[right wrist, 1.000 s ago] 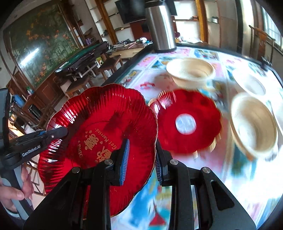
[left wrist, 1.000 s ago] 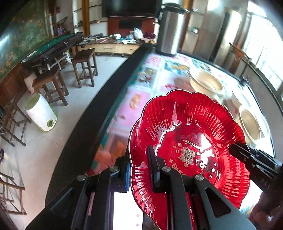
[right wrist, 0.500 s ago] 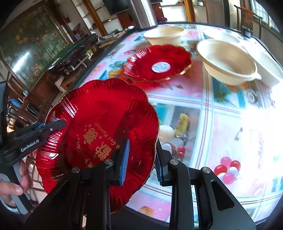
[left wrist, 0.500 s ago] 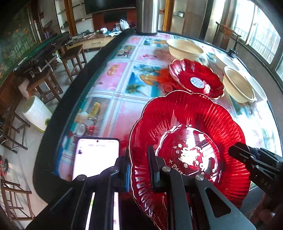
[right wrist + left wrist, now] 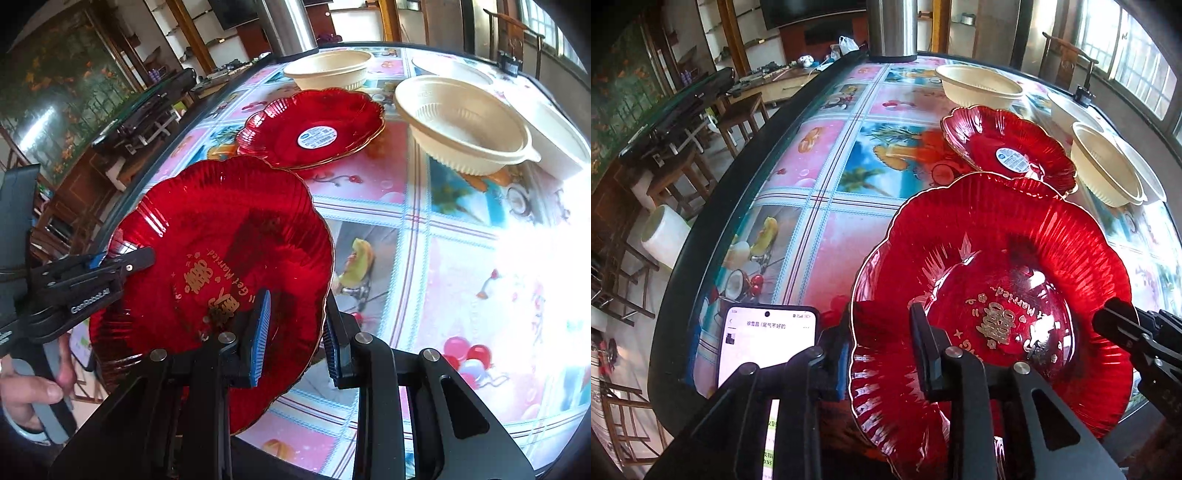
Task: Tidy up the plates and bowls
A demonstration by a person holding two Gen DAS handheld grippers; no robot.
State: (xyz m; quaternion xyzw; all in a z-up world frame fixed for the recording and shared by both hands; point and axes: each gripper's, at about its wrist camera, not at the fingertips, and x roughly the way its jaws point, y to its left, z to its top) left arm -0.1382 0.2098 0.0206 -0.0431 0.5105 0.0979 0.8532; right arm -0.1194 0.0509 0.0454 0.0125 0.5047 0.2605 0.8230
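While both grippers clamp opposite rims of a red plate (image 5: pixel 221 258) above the table's (image 5: pixel 461 266) near edge, a second plate (image 5: pixel 314 129) sits beyond, beside cream bowls (image 5: pixel 465 129).

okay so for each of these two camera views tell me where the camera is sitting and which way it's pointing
Left wrist: sits on the left gripper, facing across the table; that gripper clamps the held red plate, with the right gripper's tip at the right edge.
Right wrist: sits on the right gripper, facing the same way over the table; it clamps the plate's opposite rim, and the person's left hand shows.
Shared: the held plate, the second red plate, the cream bowls.
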